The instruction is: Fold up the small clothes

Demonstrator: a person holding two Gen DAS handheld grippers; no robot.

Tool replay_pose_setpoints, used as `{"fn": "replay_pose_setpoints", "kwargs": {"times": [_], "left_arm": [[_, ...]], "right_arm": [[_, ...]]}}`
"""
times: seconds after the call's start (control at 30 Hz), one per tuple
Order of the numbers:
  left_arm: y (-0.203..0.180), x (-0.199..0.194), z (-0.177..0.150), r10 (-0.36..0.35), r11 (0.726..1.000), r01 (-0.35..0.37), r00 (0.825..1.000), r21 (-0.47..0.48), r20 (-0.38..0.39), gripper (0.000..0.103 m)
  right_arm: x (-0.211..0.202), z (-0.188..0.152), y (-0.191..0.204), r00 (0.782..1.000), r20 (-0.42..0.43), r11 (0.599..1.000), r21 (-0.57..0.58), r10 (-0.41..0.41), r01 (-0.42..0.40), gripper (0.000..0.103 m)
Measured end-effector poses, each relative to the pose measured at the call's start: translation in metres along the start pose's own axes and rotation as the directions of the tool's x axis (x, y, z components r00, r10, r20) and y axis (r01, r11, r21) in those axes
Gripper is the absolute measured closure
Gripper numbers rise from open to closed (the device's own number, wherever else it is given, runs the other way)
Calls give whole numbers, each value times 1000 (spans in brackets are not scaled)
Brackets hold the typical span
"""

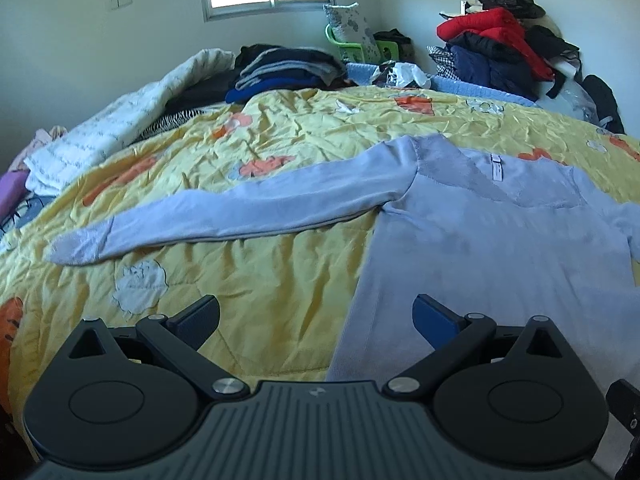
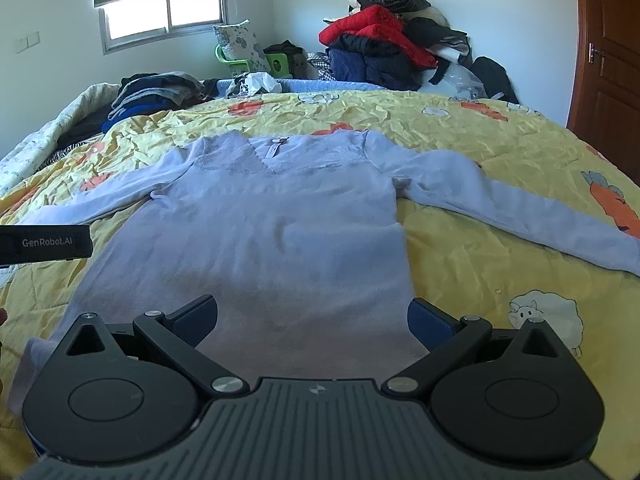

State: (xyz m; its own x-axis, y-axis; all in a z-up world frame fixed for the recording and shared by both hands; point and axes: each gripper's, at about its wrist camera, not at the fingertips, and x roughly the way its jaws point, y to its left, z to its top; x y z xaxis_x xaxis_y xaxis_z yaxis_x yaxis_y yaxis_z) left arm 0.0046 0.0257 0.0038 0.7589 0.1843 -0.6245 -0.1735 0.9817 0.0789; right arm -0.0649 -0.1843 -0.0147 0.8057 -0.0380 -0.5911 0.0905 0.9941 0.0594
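**Supervisor:** Report the scene, largest item first.

**Operator:** I am looking over the bed [image 2: 500, 128], covered by a yellow printed quilt. The pale blue top [image 2: 280, 232] is lying flat on it, front up, both sleeves spread outward. Its long axis is running from the hem nearest me to the V-neck, which is pointing toward the window [image 2: 164, 12].

**Supervisor:** Tool states?

**Operator:** I am holding the left tool [image 1: 316, 316] released, jaws wide, hovering over the top's left edge and gripping nothing. The right tool [image 2: 312, 316] is likewise spread wide above the hem, empty.

**Supervisor:** Current step?

**Operator:** I am judging that folding is not yet begun; the garment is laid out only. The next move is probably calling for pinching the left sleeve [image 1: 224, 216] near its cuff and carrying it across the body.
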Motion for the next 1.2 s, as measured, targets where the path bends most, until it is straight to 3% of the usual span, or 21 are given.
{"fn": "replay_pose_setpoints", "kwargs": {"times": [0.2, 0.53, 0.83, 1.2], "left_arm": [[2, 1, -2, -77, 997, 77, 997, -14, -20, 0], [-19, -9, -6, -178, 981, 178, 984, 77, -12, 0], [-32, -13, -9, -195, 974, 197, 980, 114, -31, 0], [-43, -21, -14, -153, 970, 147, 988, 196, 19, 0]], "right_arm": [[0, 0, 0, 1000, 1, 1000, 0, 5, -5, 1], [1, 0, -7, 999, -4, 999, 20, -36, 36, 1], [3, 0, -20, 999, -10, 997, 55, -47, 48, 1], [0, -1, -21, 999, 1, 998, 49, -44, 44, 1]]}}
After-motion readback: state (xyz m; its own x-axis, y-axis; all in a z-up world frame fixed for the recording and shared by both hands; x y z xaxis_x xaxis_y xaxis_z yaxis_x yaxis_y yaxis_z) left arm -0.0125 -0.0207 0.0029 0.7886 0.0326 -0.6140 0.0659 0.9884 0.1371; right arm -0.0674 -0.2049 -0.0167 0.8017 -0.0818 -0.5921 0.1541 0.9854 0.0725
